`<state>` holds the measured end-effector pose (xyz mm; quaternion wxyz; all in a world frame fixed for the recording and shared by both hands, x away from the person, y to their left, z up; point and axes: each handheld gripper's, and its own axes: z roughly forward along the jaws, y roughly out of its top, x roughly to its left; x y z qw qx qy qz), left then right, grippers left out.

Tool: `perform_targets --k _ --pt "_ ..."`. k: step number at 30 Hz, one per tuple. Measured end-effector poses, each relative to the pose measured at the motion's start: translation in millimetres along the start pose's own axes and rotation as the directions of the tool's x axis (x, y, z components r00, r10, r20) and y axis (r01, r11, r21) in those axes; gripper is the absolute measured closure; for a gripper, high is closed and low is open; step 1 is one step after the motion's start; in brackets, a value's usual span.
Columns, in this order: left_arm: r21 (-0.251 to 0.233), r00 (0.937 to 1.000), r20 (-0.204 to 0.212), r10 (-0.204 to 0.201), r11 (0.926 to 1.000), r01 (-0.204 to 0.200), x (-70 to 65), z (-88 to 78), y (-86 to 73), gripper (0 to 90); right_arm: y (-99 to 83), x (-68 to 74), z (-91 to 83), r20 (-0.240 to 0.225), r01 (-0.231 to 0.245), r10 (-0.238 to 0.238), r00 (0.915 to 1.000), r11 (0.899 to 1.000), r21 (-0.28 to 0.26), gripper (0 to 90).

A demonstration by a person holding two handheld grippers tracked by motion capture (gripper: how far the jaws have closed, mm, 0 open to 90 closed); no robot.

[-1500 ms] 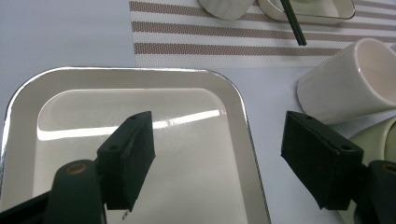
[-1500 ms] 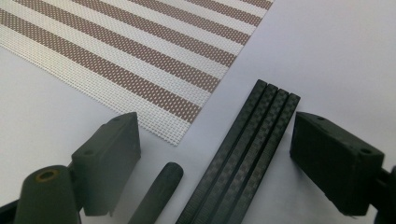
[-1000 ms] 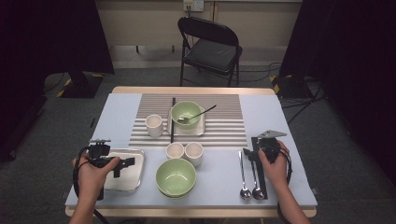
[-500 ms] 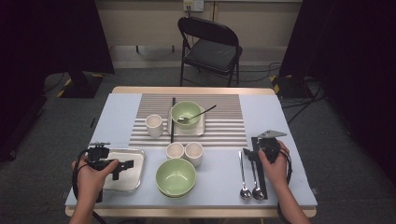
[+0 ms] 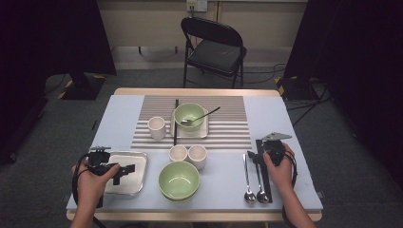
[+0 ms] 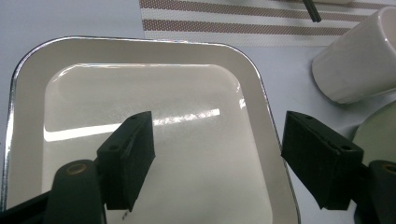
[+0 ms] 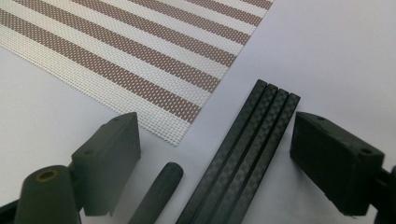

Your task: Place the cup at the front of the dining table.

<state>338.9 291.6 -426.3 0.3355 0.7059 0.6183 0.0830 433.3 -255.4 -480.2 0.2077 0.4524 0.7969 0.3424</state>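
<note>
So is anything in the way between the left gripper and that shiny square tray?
Nothing visible is. The left gripper hangs open right over the tray, its jaws apart with bare tray between them. The white cup stands off to the side.

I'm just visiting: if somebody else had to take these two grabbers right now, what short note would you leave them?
Left gripper: jaws open, over the square metal tray at the table's near left; nothing held.
Right gripper: jaws open, hanging over the black chopsticks near the two spoons; nothing held.
Done: nothing picked up that I can tell.
Left: probably close on the tray or the chopsticks; where they go isn't clear.
</note>
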Motion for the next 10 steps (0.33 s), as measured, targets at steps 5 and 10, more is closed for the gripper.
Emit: perform_targets --k 5,10 --pt "0.005 0.9999 -0.005 0.013 0.9999 -0.013 0.1 0.7 -2.1 25.6 0.0 -0.1 0.0 0.000 0.000 0.000 1.0000 1.000 0.000 15.1" --pt "0.006 0.9998 -0.004 0.021 0.9998 -0.021 -0.3 1.6 -4.9 25.6 0.1 -0.2 0.0 -0.001 -0.001 0.001 1.0000 1.000 0.001 15.1"
